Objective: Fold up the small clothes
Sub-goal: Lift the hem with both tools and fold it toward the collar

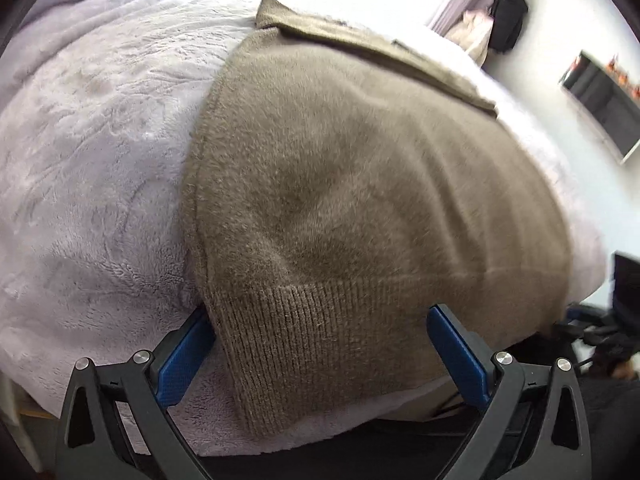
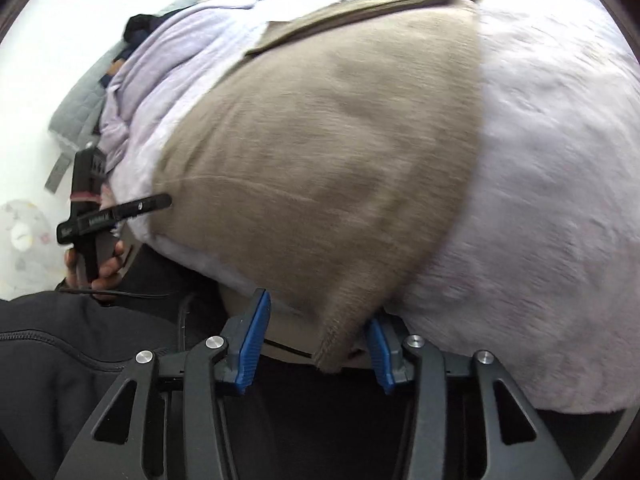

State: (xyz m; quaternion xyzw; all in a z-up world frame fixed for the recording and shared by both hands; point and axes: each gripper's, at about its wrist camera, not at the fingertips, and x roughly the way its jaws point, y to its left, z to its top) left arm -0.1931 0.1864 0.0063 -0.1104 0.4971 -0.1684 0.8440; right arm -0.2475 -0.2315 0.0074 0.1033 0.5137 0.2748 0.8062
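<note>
The bed point(image 1: 80, 160) was big and soft, with a fuzzy pale blanket over it. My brown sweater point(image 1: 340, 180) lay flat on the blanket, with its ribbed bottom band hanging a little over the near edge of the bed.

My left gripper point(image 1: 320, 344) had its jaws wide open around the left bottom corner of the band, not pinching yet. My right gripper point(image 2: 316, 344) had its jaws partly open around the right bottom corner, and the pads were not pressing the cloth.

I thought the soft blanket could get pinched along with the sweater and come up too. The corner on the right was thin and floppy, so it could slip out. If one side got lifted first, the fold could go crooked.
</note>
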